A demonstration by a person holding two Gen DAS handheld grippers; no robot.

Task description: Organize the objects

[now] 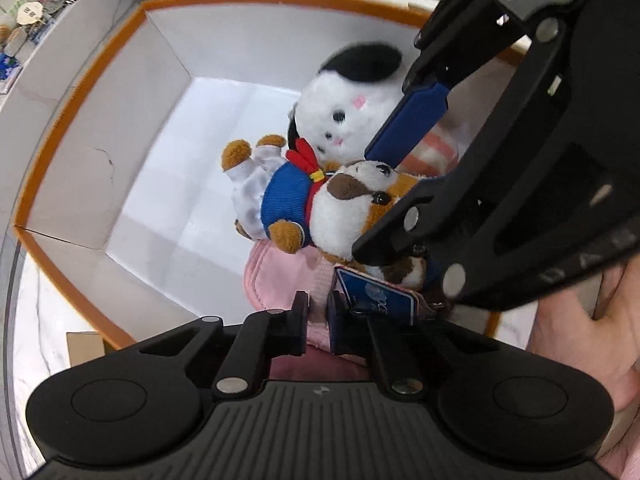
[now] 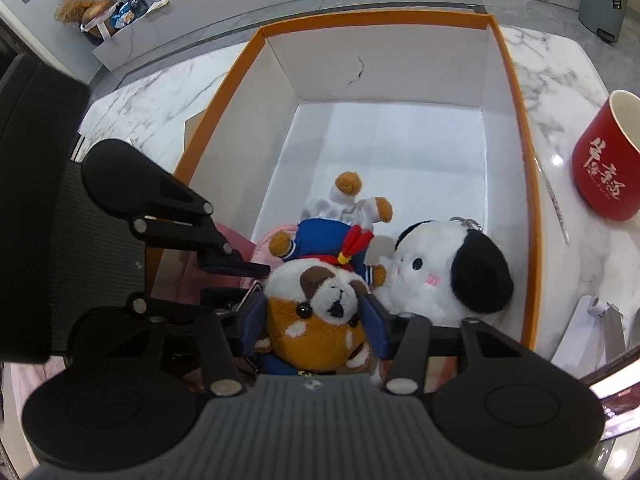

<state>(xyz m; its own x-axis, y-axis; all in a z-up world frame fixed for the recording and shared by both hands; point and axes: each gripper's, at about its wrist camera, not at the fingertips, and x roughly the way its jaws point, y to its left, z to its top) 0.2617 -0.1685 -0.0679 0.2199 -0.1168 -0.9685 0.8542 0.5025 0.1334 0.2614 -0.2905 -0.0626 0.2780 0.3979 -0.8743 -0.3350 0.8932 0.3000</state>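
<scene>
An orange-rimmed white box [image 2: 400,64] holds toys; it also shows in the left wrist view [image 1: 100,128]. My right gripper [image 2: 314,316] is shut on the head of a brown-and-white plush dog in a blue sailor top [image 2: 316,300], inside the box. The dog also shows in the left wrist view [image 1: 320,204], with the right gripper [image 1: 400,184] around its head. A white plush with black ears [image 2: 444,276] lies beside it. My left gripper [image 1: 318,320] is nearly closed over a pink cloth item [image 1: 280,276] by a blue tag [image 1: 380,296]; whether it grips anything is unclear.
A red cup with white characters [image 2: 604,164] stands right of the box on the marble table [image 2: 152,92]. A black mesh chair [image 2: 36,200] is at the left. A counter with plants and clutter [image 2: 120,4] runs behind.
</scene>
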